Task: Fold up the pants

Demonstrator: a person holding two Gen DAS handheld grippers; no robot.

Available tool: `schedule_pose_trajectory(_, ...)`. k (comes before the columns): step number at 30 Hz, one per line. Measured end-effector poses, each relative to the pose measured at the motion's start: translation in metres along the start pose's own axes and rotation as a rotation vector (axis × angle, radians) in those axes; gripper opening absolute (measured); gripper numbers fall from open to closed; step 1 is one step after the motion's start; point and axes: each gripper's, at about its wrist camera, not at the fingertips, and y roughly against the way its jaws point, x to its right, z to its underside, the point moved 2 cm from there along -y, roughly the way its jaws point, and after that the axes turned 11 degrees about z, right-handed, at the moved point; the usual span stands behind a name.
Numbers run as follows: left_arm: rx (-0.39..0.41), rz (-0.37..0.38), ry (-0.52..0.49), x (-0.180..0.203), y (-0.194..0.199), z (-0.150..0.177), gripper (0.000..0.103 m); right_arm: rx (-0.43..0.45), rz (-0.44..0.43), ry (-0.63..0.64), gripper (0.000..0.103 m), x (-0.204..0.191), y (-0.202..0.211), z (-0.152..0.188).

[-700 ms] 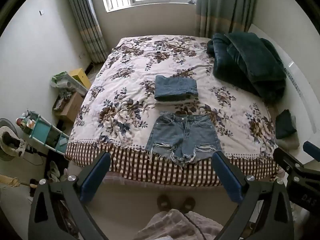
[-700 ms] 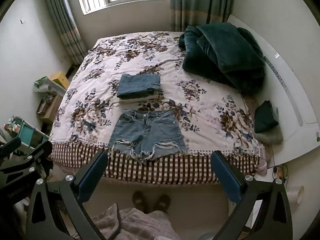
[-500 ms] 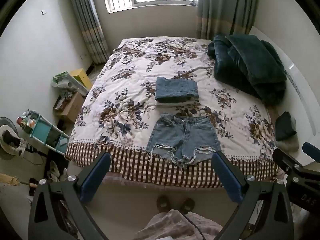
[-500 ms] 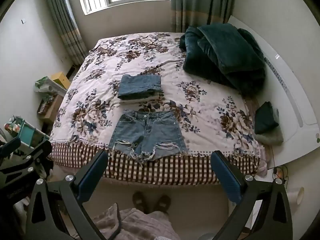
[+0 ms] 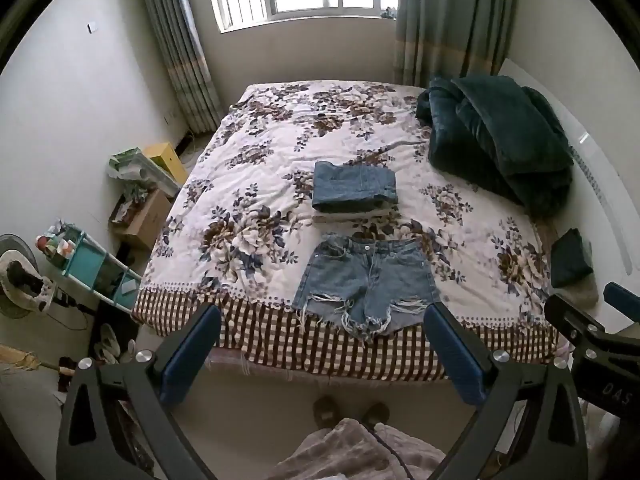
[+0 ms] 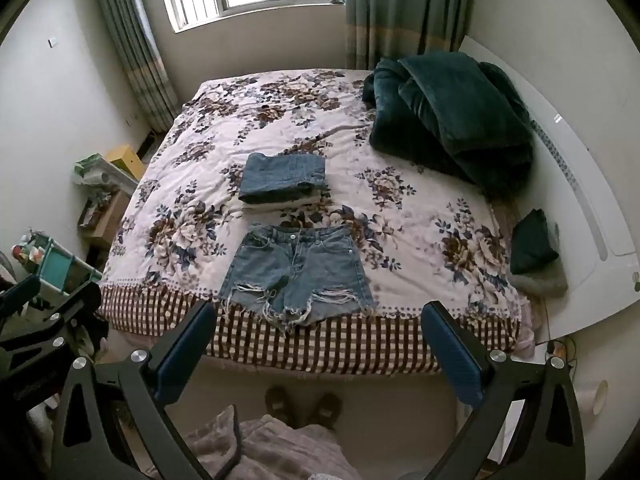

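Observation:
A pair of light-blue ripped denim shorts [image 5: 366, 280] lies flat and unfolded near the foot edge of the floral bed [image 5: 256, 184]; it also shows in the right wrist view [image 6: 298, 270]. Behind it sits a stack of folded denim pants [image 5: 354, 192], also seen in the right wrist view [image 6: 282, 180]. My left gripper [image 5: 320, 344] is open and empty, held high above the floor in front of the bed. My right gripper [image 6: 318, 340] is also open and empty, beside the left.
A dark green blanket [image 5: 496, 136] is heaped at the bed's back right. A small dark folded item [image 5: 570, 258] lies at the right edge. A teal rack [image 5: 88, 268], boxes and a fan stand left of the bed. My slippered feet [image 5: 348, 416] are below.
Both views have shifted slightly, with the bed sitting a little lower in frame. Both grippers stay open. The clothes have not moved.

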Motion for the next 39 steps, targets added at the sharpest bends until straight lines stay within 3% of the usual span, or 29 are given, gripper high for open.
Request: schedule_pose_trajectory(39, 0.044, -0.005, -0.006, 0.013, 0.008, 0.003, 0.103, 0.021, -0.007, -0.005, 0.103, 0.011, 0.012, -0.009)
